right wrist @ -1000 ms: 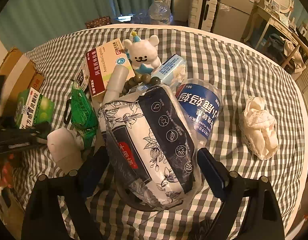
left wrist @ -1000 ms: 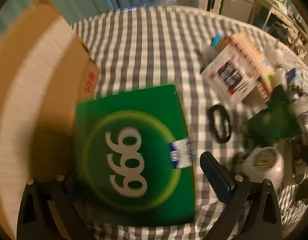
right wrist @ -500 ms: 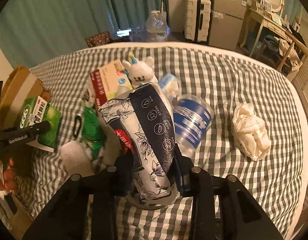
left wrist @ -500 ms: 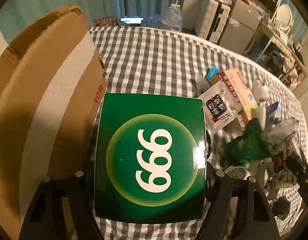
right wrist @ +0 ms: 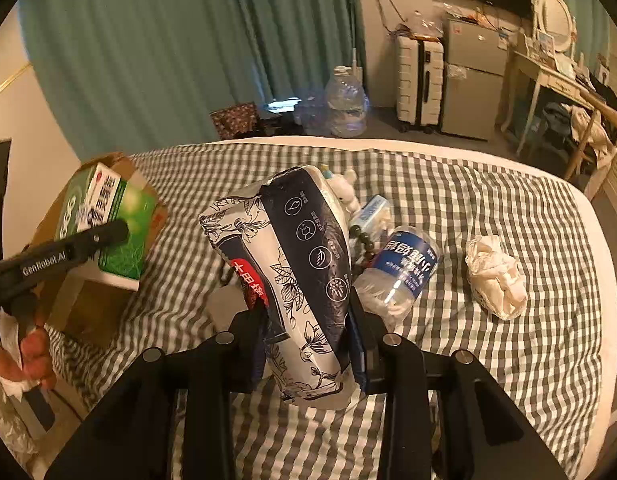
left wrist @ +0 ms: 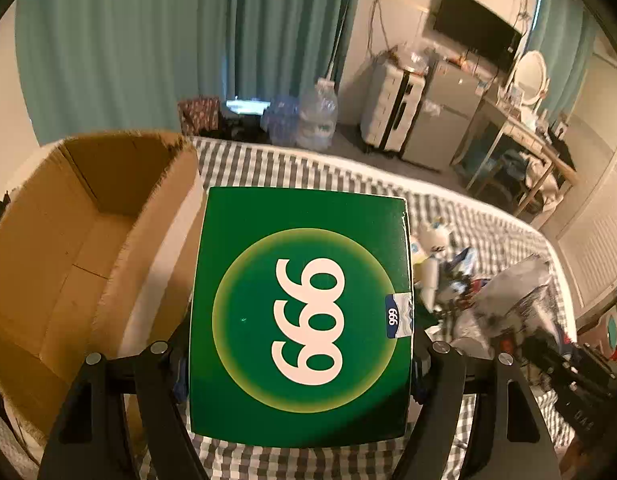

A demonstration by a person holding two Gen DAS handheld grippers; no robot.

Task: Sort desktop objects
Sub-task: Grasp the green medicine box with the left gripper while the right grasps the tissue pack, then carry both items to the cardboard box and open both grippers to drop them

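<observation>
My left gripper (left wrist: 300,364) is shut on a green "999" box (left wrist: 304,316) and holds it above the checked bed, beside an open cardboard box (left wrist: 88,240). The green box also shows in the right wrist view (right wrist: 108,224), lifted next to the cardboard box (right wrist: 124,168). My right gripper (right wrist: 308,336) is shut on a black-and-white floral packet (right wrist: 296,272) and holds it up over the bed.
On the checked bedcover (right wrist: 488,208) lie a crushed water bottle (right wrist: 400,276), a crumpled white tissue (right wrist: 496,276), a white bear toy (right wrist: 344,188) and dark beads (right wrist: 364,240). A suitcase (right wrist: 418,80) and a big water jug (right wrist: 346,104) stand beyond the bed.
Both grippers rose. The left closed on the green box and lifted it beside the cardboard box. The right closed on the floral packet and lifted it off the pile.
</observation>
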